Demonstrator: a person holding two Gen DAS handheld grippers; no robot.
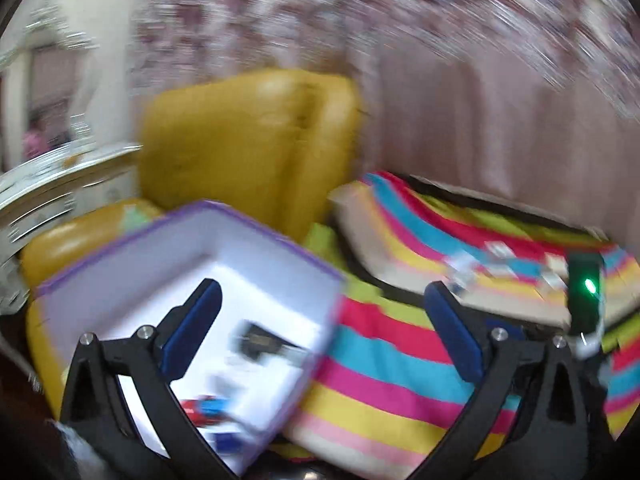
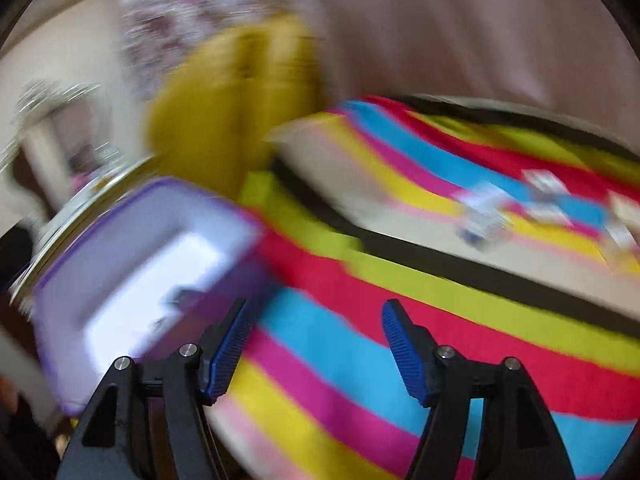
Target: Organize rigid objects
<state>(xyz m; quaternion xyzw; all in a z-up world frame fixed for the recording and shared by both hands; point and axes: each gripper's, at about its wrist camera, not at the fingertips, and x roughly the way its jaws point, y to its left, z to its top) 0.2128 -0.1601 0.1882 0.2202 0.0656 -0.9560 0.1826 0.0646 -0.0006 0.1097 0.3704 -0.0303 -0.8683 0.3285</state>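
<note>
Your left gripper [image 1: 320, 300], black frame with blue pads: jaws spread wide, nothing between them. Its left finger hangs over the open white cardboard box with purple rim [image 1: 192, 264].

Box contents: a dark blurred item [image 1: 260, 340] and a red-and-blue item [image 1: 206, 406] on the white floor; too smeared to identify.

Your right gripper [image 2: 316, 320]: jaws apart, empty, above the rainbow-striped cloth [image 2: 360, 360], box just to its left.

Small pale objects [image 2: 492, 204] lie scattered on the raised striped surface, far right, well apart from the box.

Mustard-yellow leather armchair [image 1: 248, 140] stands behind the box.
</note>
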